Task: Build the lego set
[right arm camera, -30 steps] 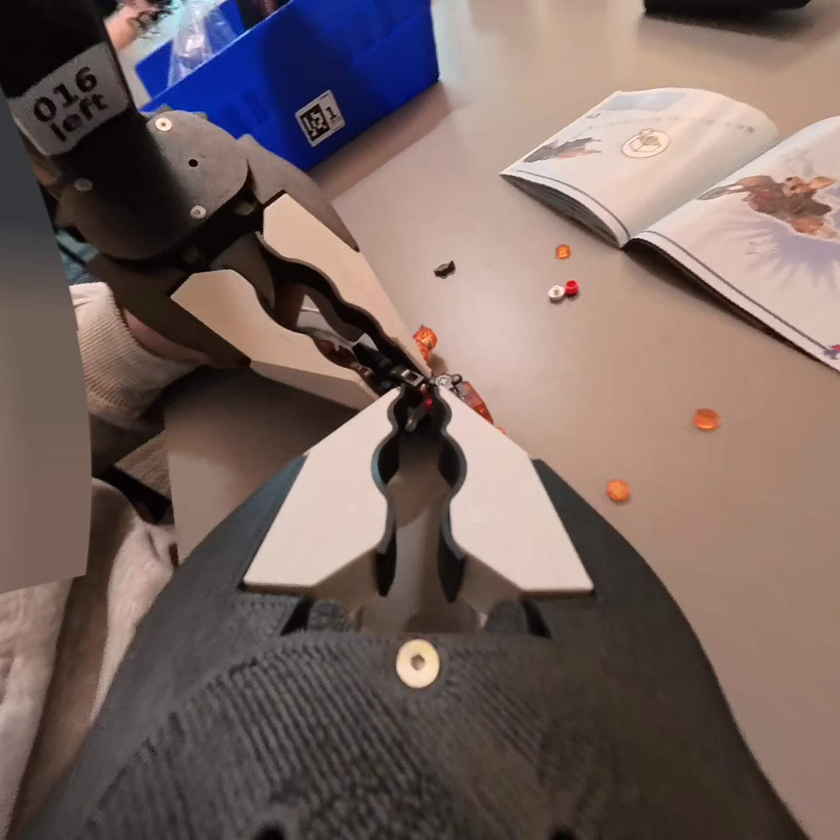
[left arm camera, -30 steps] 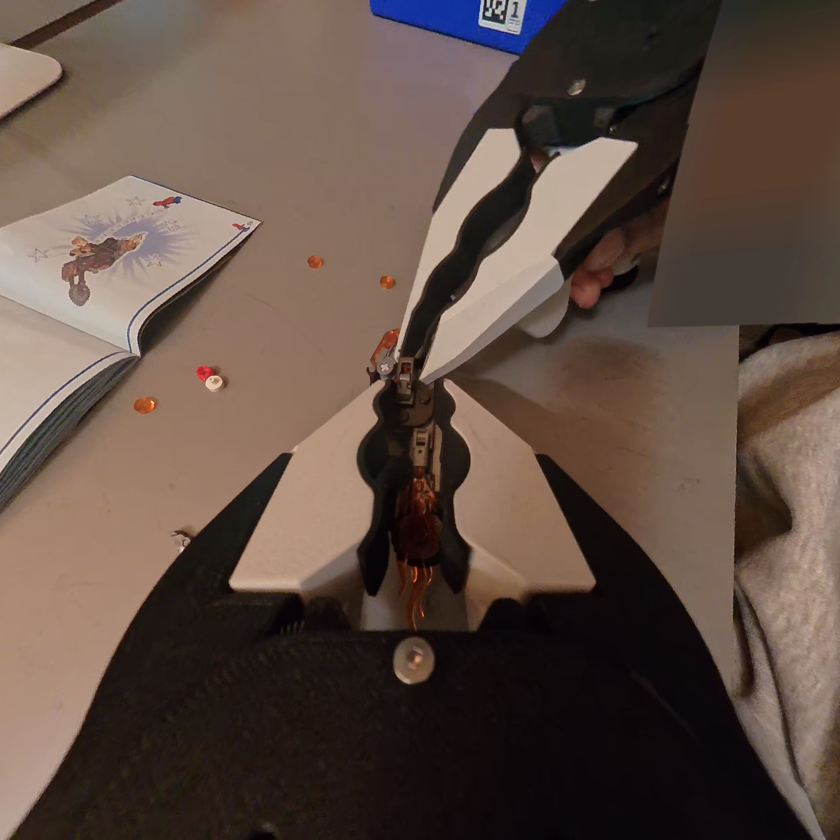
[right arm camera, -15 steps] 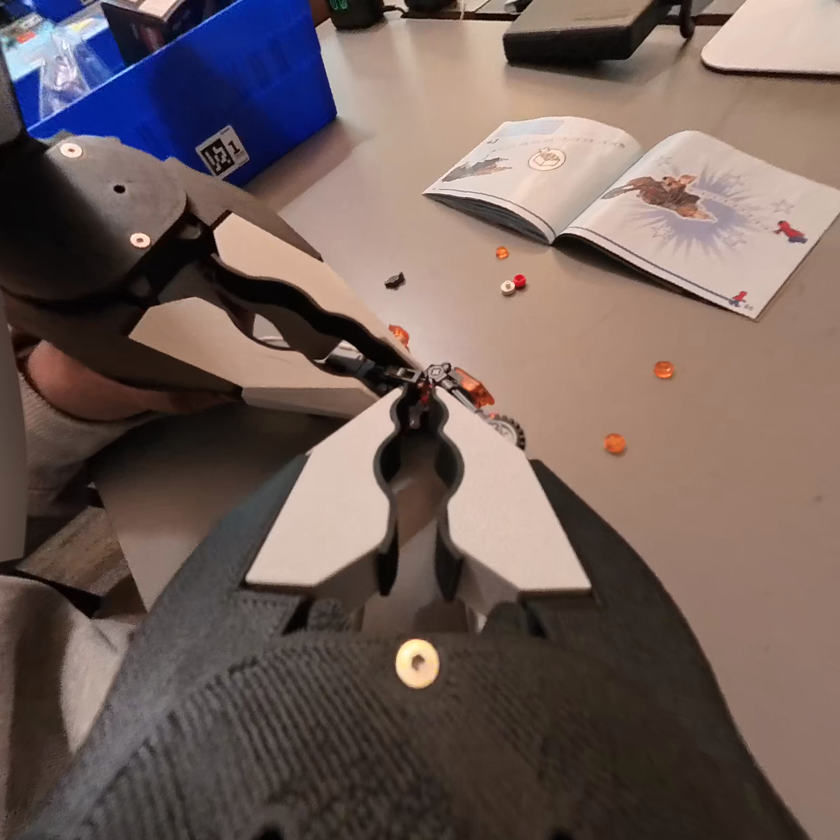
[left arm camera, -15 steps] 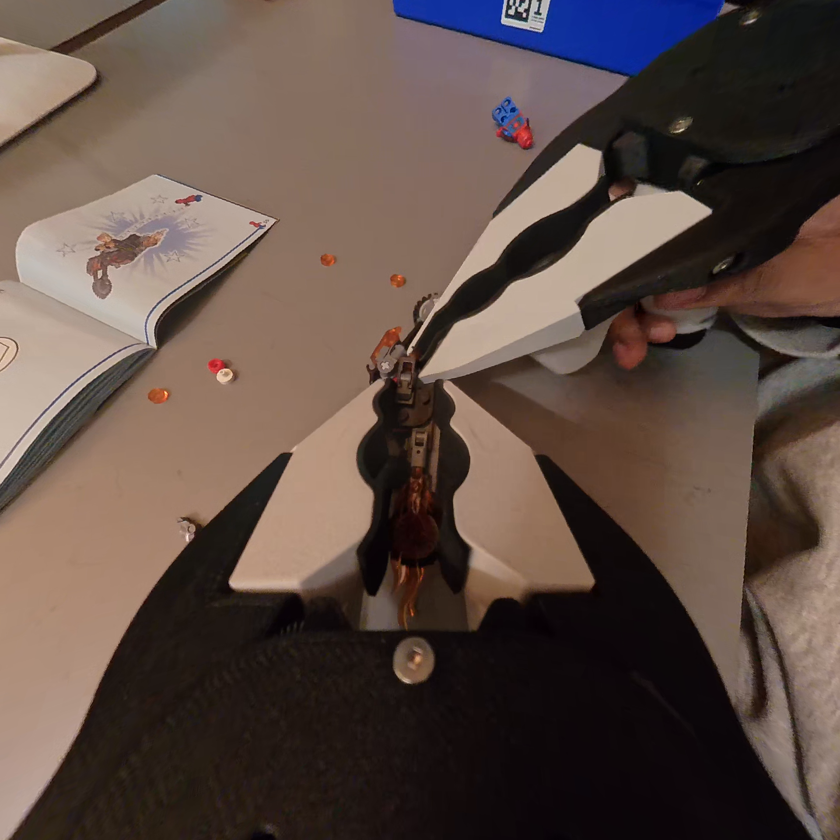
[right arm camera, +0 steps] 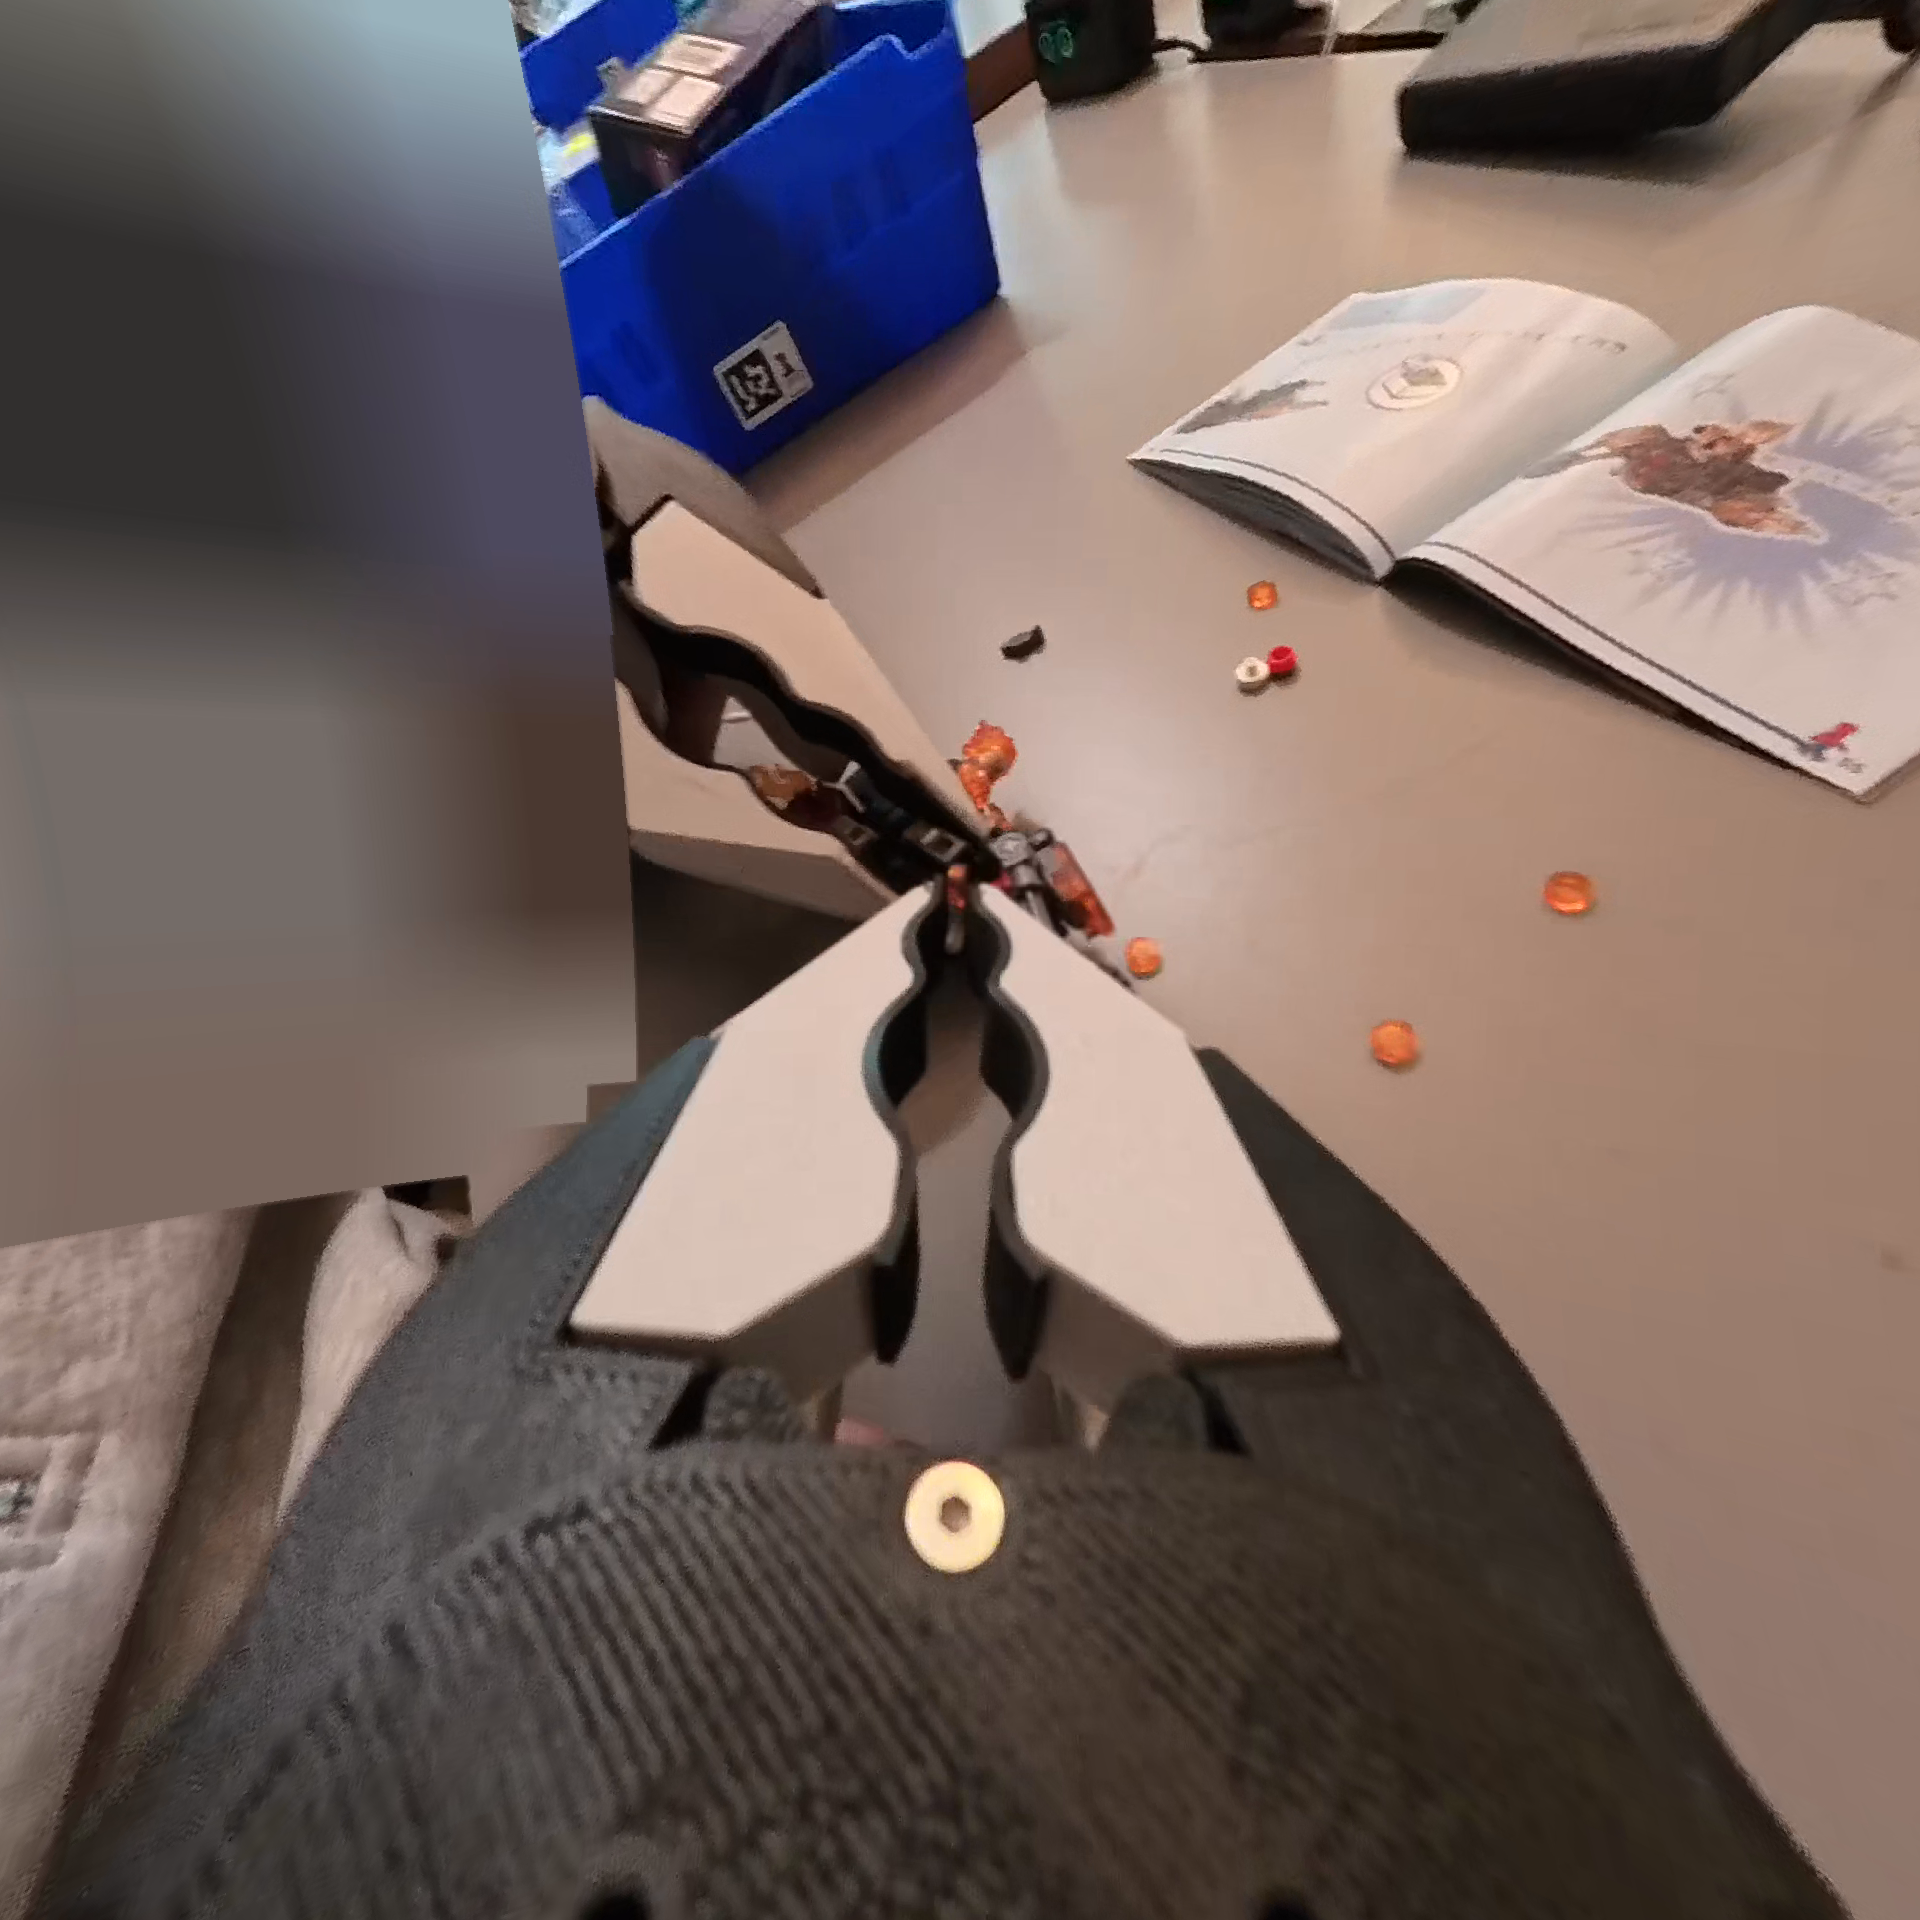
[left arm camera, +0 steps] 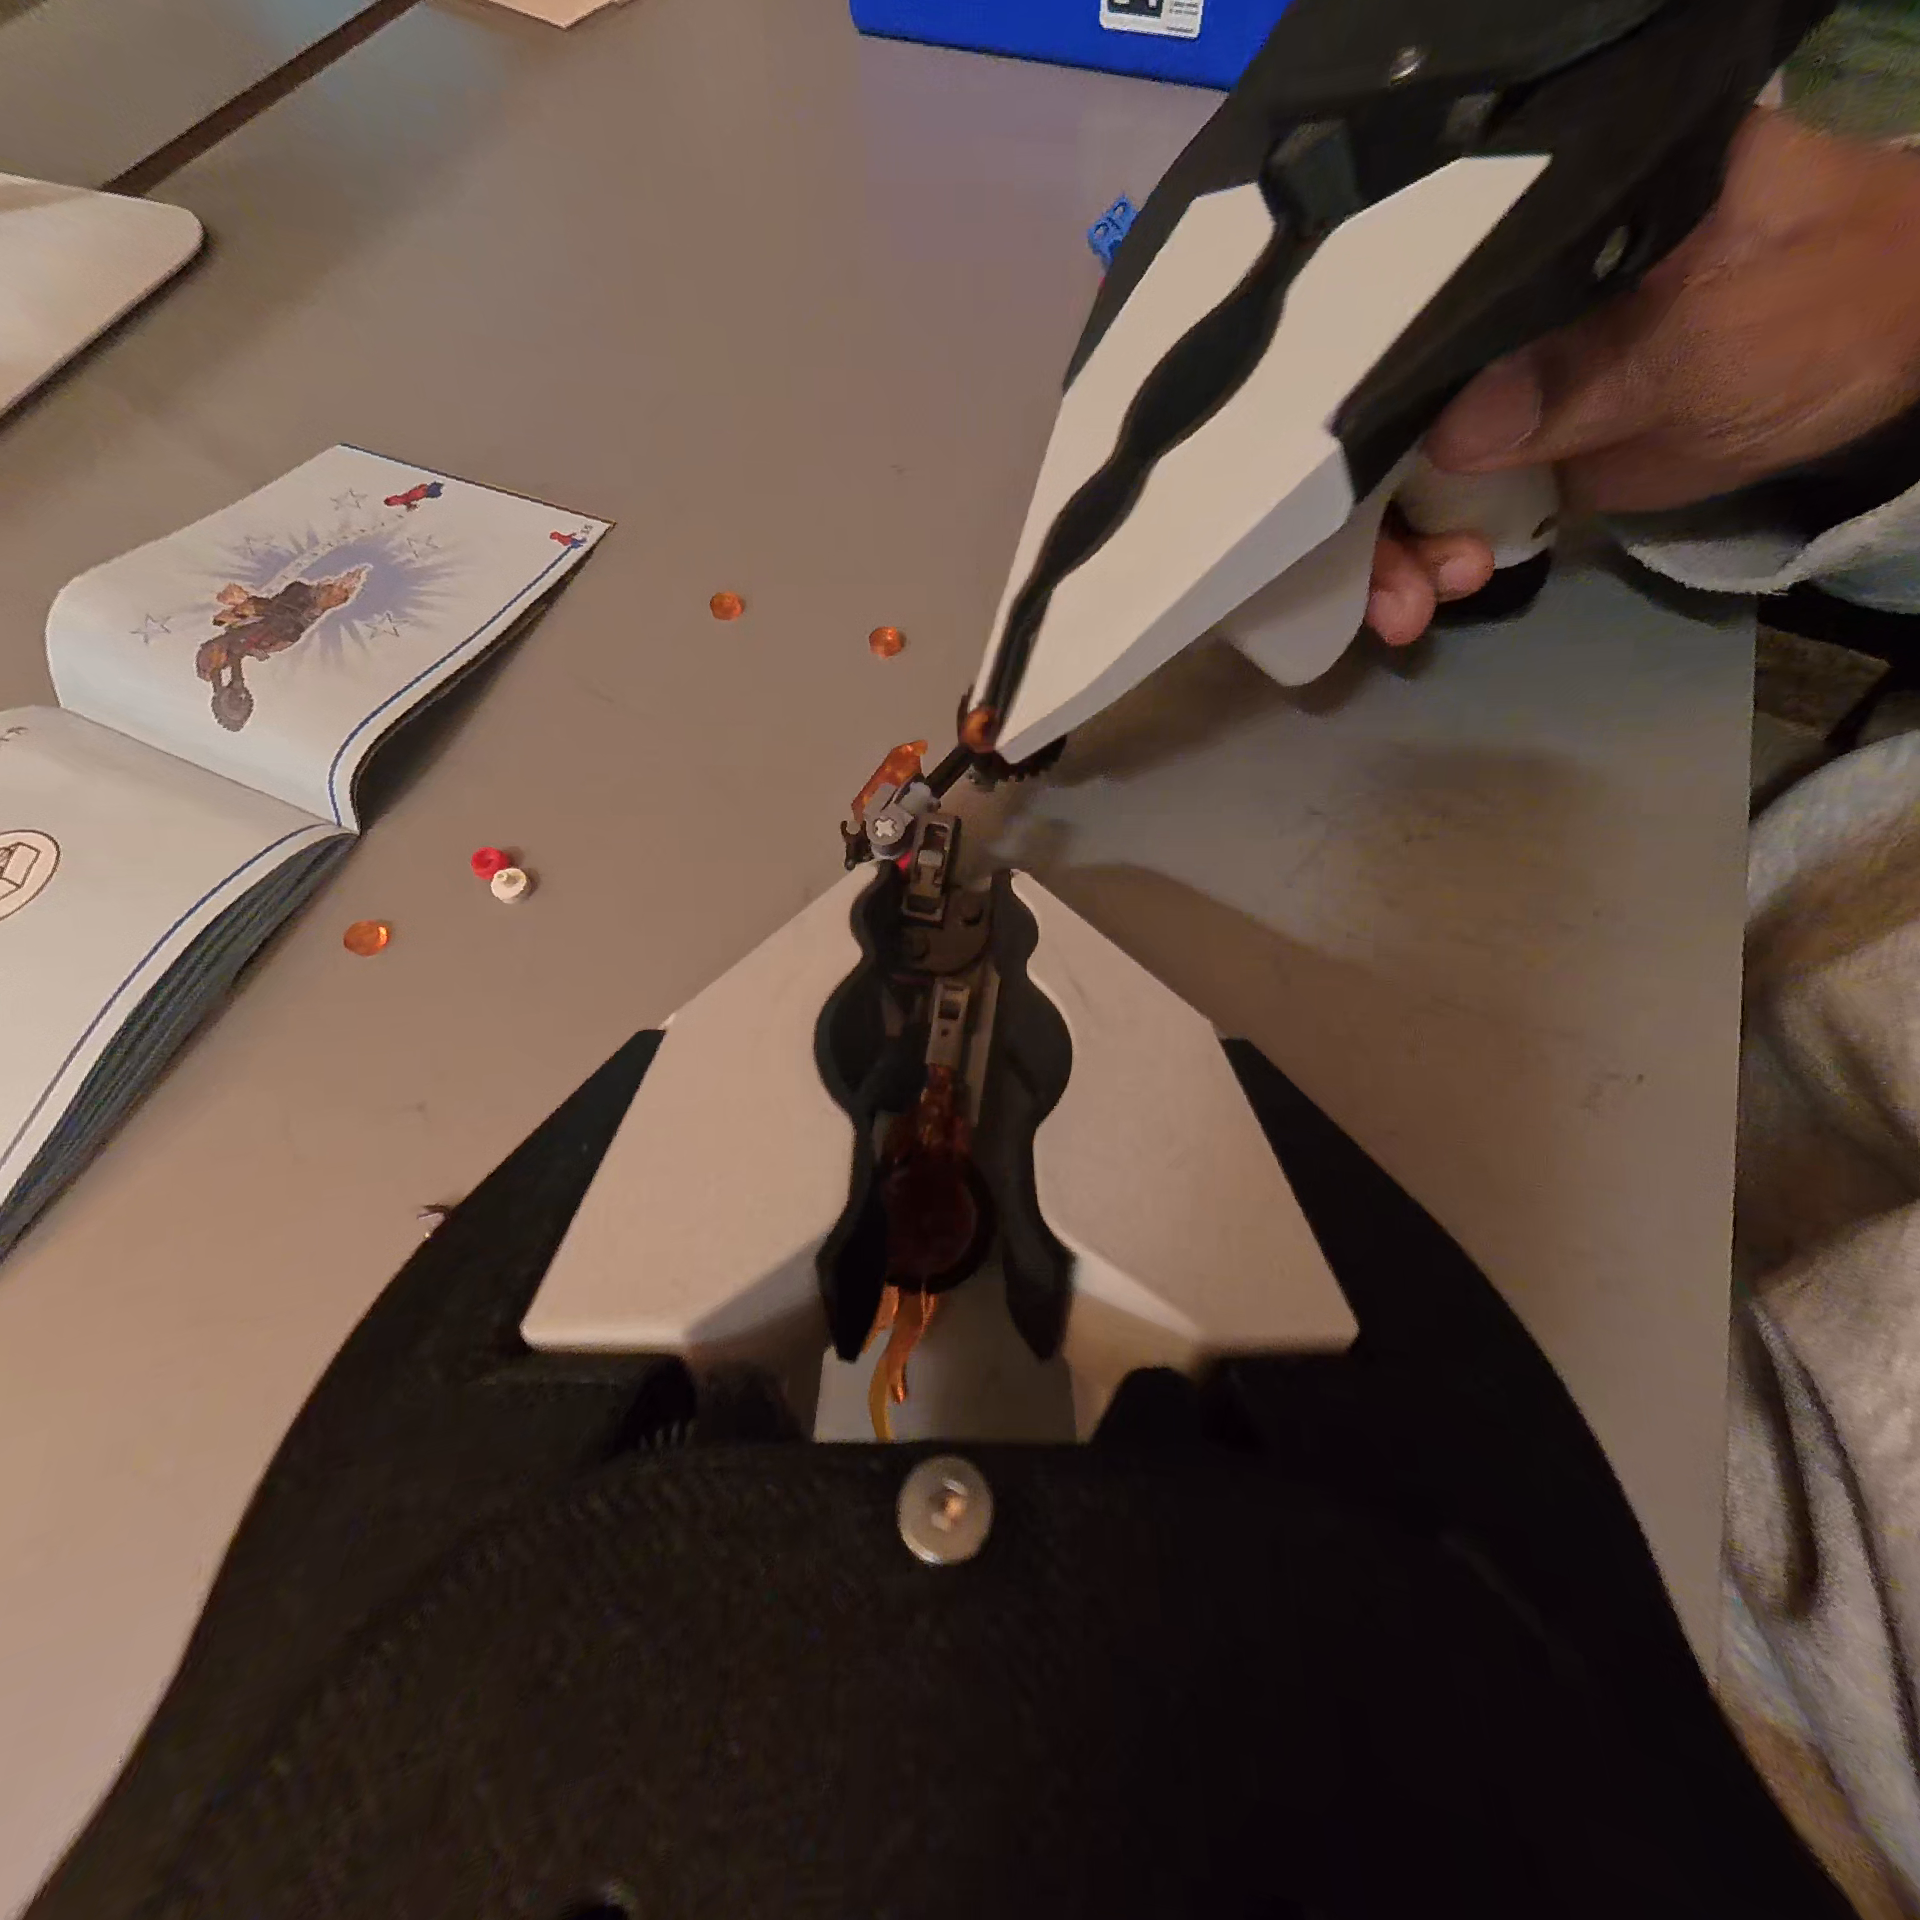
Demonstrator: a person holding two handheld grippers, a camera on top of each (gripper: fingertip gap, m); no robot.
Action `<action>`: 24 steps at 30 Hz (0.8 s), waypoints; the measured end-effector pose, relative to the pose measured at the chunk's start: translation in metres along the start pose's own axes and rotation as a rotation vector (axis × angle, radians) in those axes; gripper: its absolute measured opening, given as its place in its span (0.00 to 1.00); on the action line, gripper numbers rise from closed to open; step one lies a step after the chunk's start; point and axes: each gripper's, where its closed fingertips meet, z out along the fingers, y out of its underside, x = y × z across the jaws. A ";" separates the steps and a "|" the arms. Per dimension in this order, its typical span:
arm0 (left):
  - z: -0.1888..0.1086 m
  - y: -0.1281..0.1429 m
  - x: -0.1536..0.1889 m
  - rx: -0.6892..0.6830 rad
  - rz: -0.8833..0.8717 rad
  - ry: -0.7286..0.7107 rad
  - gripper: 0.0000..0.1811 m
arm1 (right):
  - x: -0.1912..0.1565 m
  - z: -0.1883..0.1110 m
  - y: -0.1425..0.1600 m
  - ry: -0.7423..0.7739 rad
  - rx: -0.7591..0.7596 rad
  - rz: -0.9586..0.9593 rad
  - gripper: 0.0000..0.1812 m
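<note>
The left hand-held gripper [left arm camera: 940,883] stays clamped on the half-built lego motorbike [left arm camera: 925,1039] above the bench [left arm camera: 727,312]. The right hand-held gripper [right arm camera: 951,904], jaws narrow, now pinches a small orange-tipped piece [left arm camera: 975,724] just off the bike's front, so this part looks not yet seated.

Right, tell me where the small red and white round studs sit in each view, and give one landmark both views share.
Left wrist view: the red and white studs lie on the table left of centre, just right of the open instruction booklet.
Right wrist view: the pair sits upper right of centre, below the booklet's left page.
Shared landmark: the open booklet; the blue bin also shows in both.
</note>
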 end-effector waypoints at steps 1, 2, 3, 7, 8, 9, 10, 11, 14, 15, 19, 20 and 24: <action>0.000 0.000 0.000 0.000 -0.001 0.001 0.09 | -0.004 -0.001 -0.001 -0.015 0.007 -0.019 0.00; 0.000 0.000 0.000 0.000 -0.001 0.001 0.09 | -0.007 -0.001 -0.001 -0.025 0.012 -0.041 0.00; 0.000 0.000 0.000 0.000 -0.001 0.001 0.09 | -0.009 -0.001 -0.001 -0.025 0.011 -0.063 0.00; 0.000 0.000 -0.001 0.000 -0.011 0.002 0.09 | -0.010 0.001 0.021 0.027 -0.126 -0.195 0.00; 0.000 0.000 -0.001 0.000 -0.014 0.003 0.09 | -0.010 0.001 0.028 0.043 -0.168 -0.249 0.01; 0.000 0.000 -0.001 0.000 -0.016 0.002 0.10 | -0.009 0.001 0.035 0.077 -0.206 -0.310 0.01; 0.000 0.000 -0.002 0.000 -0.016 -0.001 0.09 | -0.006 0.001 0.042 0.118 -0.237 -0.382 0.01; 0.000 0.000 -0.002 0.001 -0.015 -0.003 0.10 | -0.004 0.001 0.047 0.162 -0.262 -0.461 0.00; 0.000 0.000 -0.002 0.000 -0.012 -0.009 0.10 | 0.000 0.002 0.052 0.288 -0.282 -0.702 0.00; 0.000 0.000 -0.002 0.001 -0.012 -0.013 0.09 | 0.000 0.002 0.051 0.314 -0.276 -0.766 0.00; -0.003 -0.002 -0.003 0.015 -0.015 -0.026 0.11 | -0.001 0.004 0.051 0.341 -0.283 -0.815 0.00; -0.004 -0.003 -0.003 0.019 -0.020 -0.023 0.11 | -0.001 0.003 0.050 0.335 -0.279 -0.800 0.00; -0.010 -0.007 -0.005 0.045 -0.054 -0.012 0.10 | -0.002 0.003 0.050 0.304 -0.267 -0.761 0.00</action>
